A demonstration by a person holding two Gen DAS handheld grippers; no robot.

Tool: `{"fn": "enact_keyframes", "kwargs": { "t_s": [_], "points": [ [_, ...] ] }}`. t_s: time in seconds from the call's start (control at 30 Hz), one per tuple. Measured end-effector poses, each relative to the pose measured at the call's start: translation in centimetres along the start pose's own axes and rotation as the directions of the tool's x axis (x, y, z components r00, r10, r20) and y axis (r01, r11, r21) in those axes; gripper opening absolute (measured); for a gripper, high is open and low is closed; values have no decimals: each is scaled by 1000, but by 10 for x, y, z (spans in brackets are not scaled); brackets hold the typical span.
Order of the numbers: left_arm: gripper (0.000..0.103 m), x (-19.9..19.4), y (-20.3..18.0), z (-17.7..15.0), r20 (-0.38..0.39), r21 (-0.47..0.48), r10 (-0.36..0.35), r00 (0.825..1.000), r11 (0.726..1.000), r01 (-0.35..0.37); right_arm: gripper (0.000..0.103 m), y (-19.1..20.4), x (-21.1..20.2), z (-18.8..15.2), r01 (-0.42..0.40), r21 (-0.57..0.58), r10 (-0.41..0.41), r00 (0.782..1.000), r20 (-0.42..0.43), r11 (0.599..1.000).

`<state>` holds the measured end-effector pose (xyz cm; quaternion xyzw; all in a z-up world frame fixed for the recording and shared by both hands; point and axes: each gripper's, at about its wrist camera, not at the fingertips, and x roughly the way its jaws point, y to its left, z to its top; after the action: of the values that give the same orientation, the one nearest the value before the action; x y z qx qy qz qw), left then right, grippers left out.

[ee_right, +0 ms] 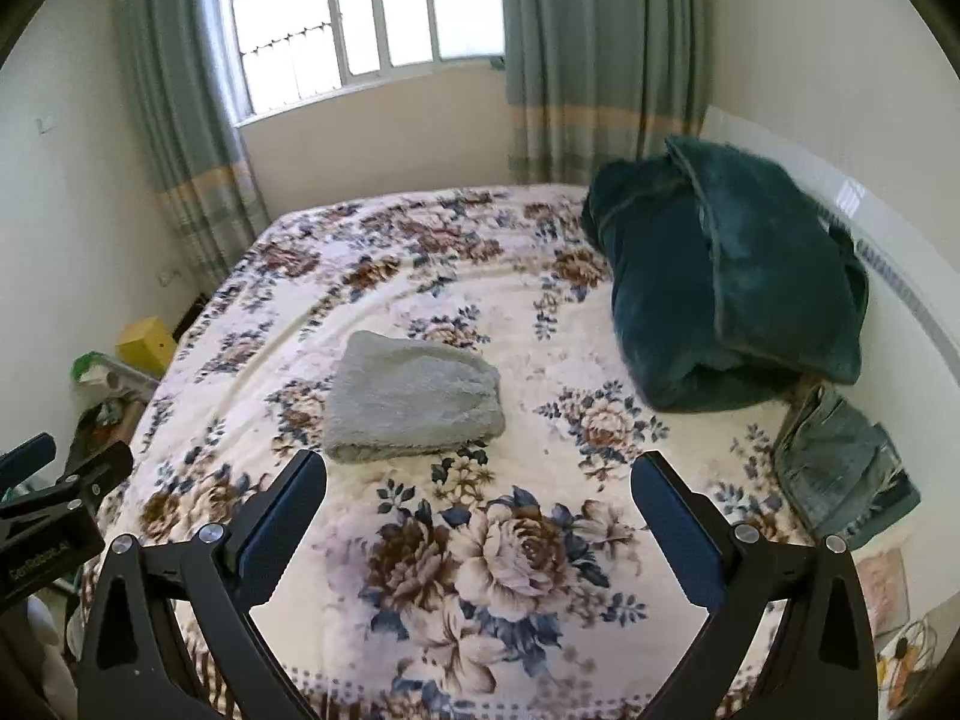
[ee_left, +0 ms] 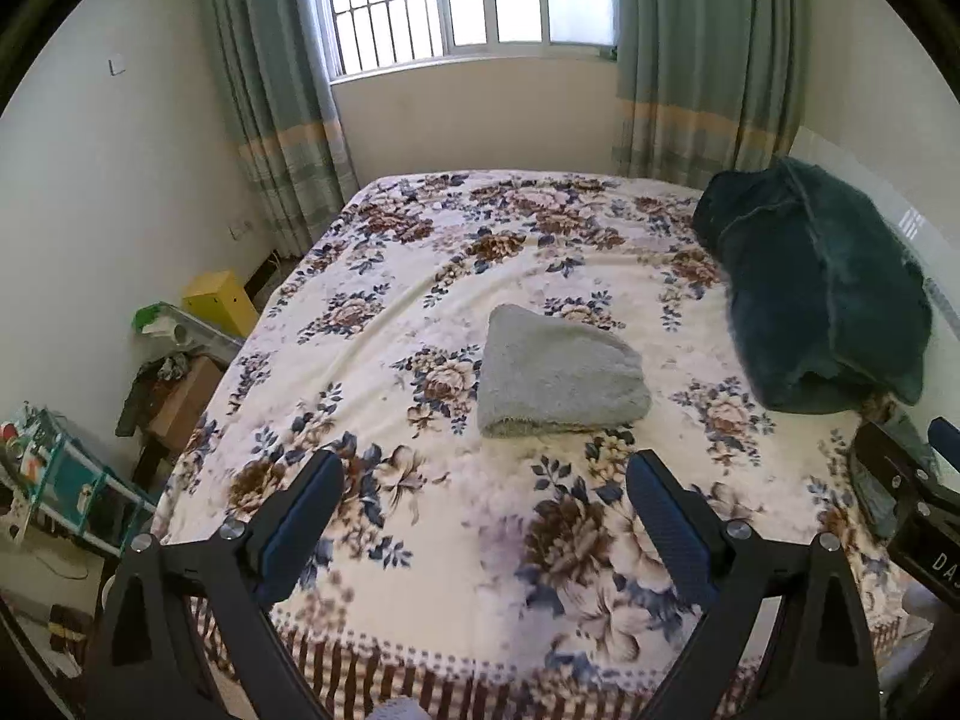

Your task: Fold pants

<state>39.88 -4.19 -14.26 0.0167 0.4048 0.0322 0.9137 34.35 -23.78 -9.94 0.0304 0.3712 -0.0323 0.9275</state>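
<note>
Bedroom, barred window [ee_left: 444, 0] top centre, green curtains [ee_left: 690, 60] either side, bed with floral blanket [ee_left: 420, 276] filling mid-frame in both views. Grey fleece pants [ee_left: 555, 375] sit folded into a compact bundle at centre of the bed in the left wrist view, centre-left in the right wrist view [ee_right: 414, 396]. Looks like the fold is done.

Left tongs [ee_left: 483, 516] at bottom of frame, spread wide apart, nothing between them. Right tongs [ee_right: 480, 516] also wide apart, empty, above the near edge of the bed. Neither touches the bundle; both well apart from it.

Dark green plush blanket [ee_right: 732, 282] heaped at right. Blue jeans [ee_right: 840, 474] lie crumpled at lower right of the right wrist view, just beside that heap.

Risks, as judgement:
- Bundle is thick, fluffy, rounded at the upper side; top layer could spring open or slump if left unpressed.
- A return pass by either tongs could snag the fleece and drag the fold apart.
- The two tongs are close side by side; each shows at the other's frame edge, so a knock is possible.
- If the jeans are next, grabbing across the bed could brush the grey bundle.
</note>
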Motion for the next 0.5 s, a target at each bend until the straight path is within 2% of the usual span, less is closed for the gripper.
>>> {"fn": "enact_keyframes", "kwargs": {
  "t_s": [0.27,0.5],
  "points": [
    [96,-81,1,-4,63,-6,-10,998,1000,10,103,0,-111,8,-27,-17,28,997,77,1000],
    [96,-115,7,-6,104,-26,-23,994,999,26,103,6,-166,9,-17,-30,20,993,118,999]
  ]
}}
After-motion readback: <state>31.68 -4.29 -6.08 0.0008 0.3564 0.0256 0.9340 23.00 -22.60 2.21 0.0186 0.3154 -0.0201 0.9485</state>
